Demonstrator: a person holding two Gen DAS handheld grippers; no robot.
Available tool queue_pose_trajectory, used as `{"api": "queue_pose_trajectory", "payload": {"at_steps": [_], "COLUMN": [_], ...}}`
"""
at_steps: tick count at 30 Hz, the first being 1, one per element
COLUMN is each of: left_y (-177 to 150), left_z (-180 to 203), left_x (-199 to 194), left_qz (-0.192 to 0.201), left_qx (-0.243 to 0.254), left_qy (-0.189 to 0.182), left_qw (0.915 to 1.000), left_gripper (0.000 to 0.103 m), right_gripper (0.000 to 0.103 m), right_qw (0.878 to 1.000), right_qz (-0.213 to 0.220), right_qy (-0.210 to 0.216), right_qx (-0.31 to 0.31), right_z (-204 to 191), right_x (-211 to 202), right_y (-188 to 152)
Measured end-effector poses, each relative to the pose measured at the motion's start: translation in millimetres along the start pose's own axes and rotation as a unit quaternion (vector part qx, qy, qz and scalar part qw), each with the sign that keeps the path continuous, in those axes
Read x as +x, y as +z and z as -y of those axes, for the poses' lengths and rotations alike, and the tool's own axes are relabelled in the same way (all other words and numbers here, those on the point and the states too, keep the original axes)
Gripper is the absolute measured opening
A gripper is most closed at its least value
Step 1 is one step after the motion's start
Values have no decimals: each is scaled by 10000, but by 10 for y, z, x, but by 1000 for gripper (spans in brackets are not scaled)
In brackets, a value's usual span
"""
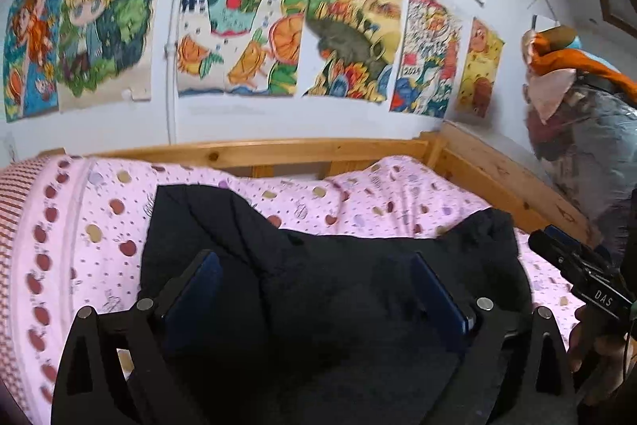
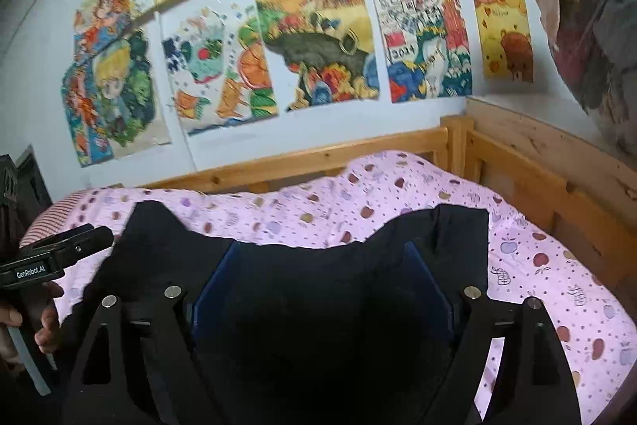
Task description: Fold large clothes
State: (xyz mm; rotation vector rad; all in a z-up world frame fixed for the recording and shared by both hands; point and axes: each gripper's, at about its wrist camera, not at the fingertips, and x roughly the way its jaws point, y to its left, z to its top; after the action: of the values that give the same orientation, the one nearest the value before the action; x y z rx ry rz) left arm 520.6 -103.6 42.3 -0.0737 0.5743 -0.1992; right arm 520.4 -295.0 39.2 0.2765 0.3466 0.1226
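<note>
A large black garment [image 1: 223, 222] lies spread across the pink apple-print sheet [image 1: 398, 198], with two corners raised toward the wooden rail. My left gripper [image 1: 318, 265] hovers over its near part, blue pads [image 1: 195, 285] spread wide and nothing pinched between them. In the right wrist view the same garment [image 2: 159, 237] fills the lower middle. My right gripper [image 2: 322, 257] is open above it, and its pads [image 2: 217, 277] are clear of the cloth. Each gripper shows from the side in the other's view: right gripper [image 1: 537, 239], left gripper [image 2: 103, 232].
A wooden bed frame [image 1: 318, 148] runs along the far side and the right side [image 2: 557, 178]. Several drawings [image 1: 350, 38] cover the white wall. A plastic-wrapped bundle [image 1: 585, 130] with orange cloth hangs at the right. A person's hand [image 2: 43, 321] holds the left gripper's handle.
</note>
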Motion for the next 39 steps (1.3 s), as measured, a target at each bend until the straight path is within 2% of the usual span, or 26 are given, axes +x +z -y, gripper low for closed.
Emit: {"api": "queue_pose_trajectory", "payload": {"at_steps": [9,17,25,30,33,35,39], "left_y": [-84,-360,-633,-863,-1094,-1248,-1512], "left_z": [215,348,473,429,389,368,342], "left_x": [-976,-1902,-2585,-2776,-2770,-2736,-2722], "left_qz": [319,621,601,278,64,-20,-135], "left_qx": [153,22,507,620,991,1347,1885], "left_qy": [259,51,-181,-406,-492,-466,-739], "left_qw": [9990,9981,9967,9969,9938,9898,9792], "left_gripper": [98,102,103,103,103,103,103], "right_gripper": [84,89,92,93,93,93,93], "right_qw": [9987,9974,9951,9953,9954,9951,9918], "right_qz": [321,365,438,378,329,245,24], "right_qy": [284,494,641,698,647,594,445], "right_qx": [-260,-388,-614,-549,-619,-750,-1201], "right_z": [-146,-296,-481,-538,-571,-603,-711], "right_x": [-960,-1868,-2567,-2826,-2934,-2996,-3137], "right_y": [29,-41,-286,-485,-652,-788,-1120]}}
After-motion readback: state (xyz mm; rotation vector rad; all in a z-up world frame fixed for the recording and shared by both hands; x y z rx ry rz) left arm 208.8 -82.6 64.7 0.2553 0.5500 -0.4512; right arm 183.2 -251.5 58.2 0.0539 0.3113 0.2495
